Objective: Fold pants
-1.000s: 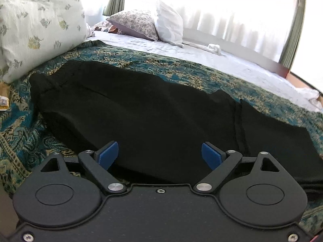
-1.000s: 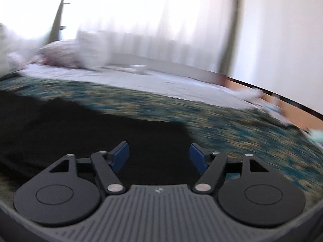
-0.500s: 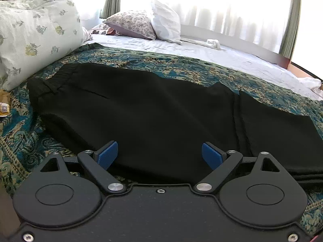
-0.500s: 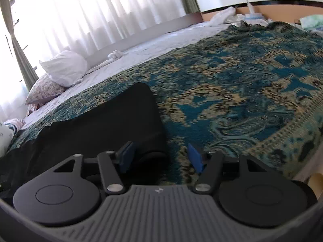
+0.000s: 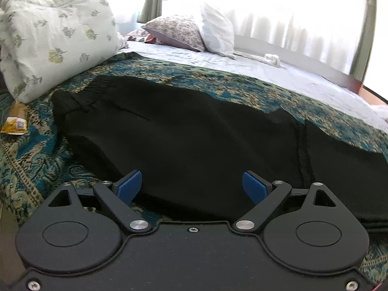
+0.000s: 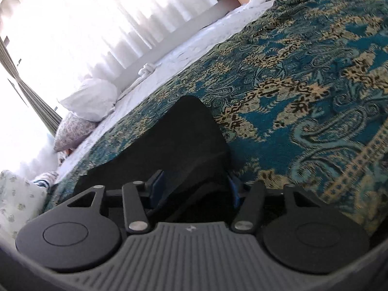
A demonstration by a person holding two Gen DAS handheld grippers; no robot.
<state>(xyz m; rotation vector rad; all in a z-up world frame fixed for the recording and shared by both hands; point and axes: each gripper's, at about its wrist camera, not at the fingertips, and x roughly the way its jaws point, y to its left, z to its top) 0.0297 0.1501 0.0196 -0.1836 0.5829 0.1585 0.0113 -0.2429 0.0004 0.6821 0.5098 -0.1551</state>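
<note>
— Where do your grippers stand?
— Your right gripper point(image 6: 192, 189) has just been closing; its blue pads point(image 6: 156, 188) flank the end of the black pants point(image 5: 194, 145), though I cannot tell if they pinch it yet; your left gripper point(image 5: 191, 189) hangs spread wide over the cloth, grasping nothing.
— And the pants?
— Laid across the patterned bedspread point(image 6: 303, 84); the floral pillow point(image 5: 55, 38) lies by the waistband.
</note>
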